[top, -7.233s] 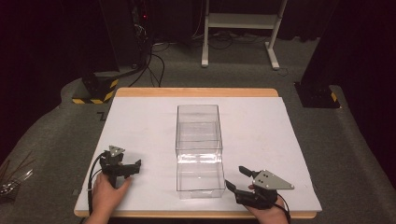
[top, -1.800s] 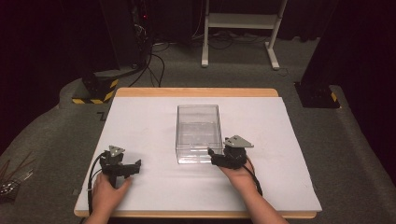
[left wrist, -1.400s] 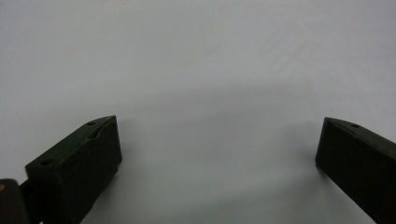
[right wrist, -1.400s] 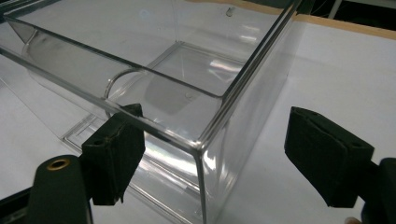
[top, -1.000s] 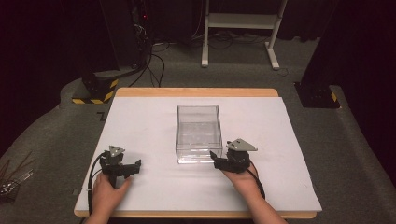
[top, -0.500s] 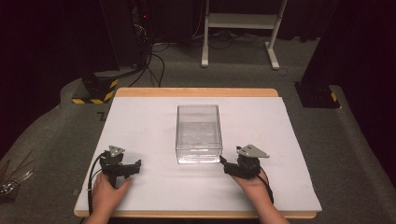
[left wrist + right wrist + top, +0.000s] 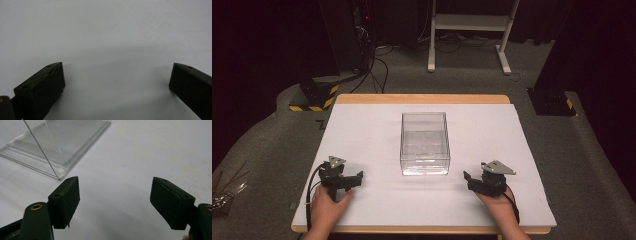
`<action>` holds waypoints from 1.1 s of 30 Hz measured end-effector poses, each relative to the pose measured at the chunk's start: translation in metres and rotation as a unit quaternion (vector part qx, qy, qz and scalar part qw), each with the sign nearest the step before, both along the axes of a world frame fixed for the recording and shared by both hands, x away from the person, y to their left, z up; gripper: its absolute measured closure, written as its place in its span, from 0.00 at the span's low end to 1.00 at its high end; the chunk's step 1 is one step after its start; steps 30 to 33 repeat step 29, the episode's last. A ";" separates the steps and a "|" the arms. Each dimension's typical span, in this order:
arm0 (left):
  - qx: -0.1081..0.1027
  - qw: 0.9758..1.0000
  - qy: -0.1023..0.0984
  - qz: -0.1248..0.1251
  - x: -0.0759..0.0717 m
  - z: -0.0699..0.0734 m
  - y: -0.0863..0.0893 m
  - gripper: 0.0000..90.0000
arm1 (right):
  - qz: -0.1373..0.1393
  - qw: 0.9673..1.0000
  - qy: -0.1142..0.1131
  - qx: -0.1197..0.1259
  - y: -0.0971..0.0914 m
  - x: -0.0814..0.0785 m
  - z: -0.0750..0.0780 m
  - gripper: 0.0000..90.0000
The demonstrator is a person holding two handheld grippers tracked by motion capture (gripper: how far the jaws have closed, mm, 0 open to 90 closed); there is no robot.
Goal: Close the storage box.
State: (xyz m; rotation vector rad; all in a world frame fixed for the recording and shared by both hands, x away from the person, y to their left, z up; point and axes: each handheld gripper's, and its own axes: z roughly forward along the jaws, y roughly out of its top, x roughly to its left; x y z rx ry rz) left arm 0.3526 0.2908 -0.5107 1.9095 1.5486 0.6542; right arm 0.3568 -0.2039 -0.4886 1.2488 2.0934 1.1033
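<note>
Right gripper (image 7: 115,202) closing, empty — box (image 7: 57,142) corner near.

Bright, evenly lit white table (image 7: 362,130), dark dim surroundings, soft shadows, slightly grainy, close-up foregrounds blurred

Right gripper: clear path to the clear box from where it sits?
Probably yes. The right gripper sits on the white table cover just right of the clear box, apart from it, with bare cover between. Its jaws are closing with nothing between them, so it may need to reopen to grasp a wall.
</note>
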 end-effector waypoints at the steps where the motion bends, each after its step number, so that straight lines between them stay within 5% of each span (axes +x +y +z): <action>1: 0.000 1.000 0.000 0.000 0.000 0.000 0.000 0.01 | 0.000 1.000 0.000 0.000 0.000 0.000 0.000 0.27; 11: 0.001 1.000 -0.001 0.000 0.000 0.000 0.000 0.01 | -0.019 1.000 -0.001 -0.014 -0.029 -0.014 -0.010 0.28; 19: 0.001 1.000 -0.001 0.000 0.000 0.000 0.000 0.01 | -0.004 0.999 0.001 -0.049 -0.021 -0.014 -0.012 0.29; 33: 0.002 1.000 -0.001 0.000 0.000 0.000 0.000 0.01 | 0.000 0.999 0.017 -0.047 -0.021 -0.012 -0.012 0.29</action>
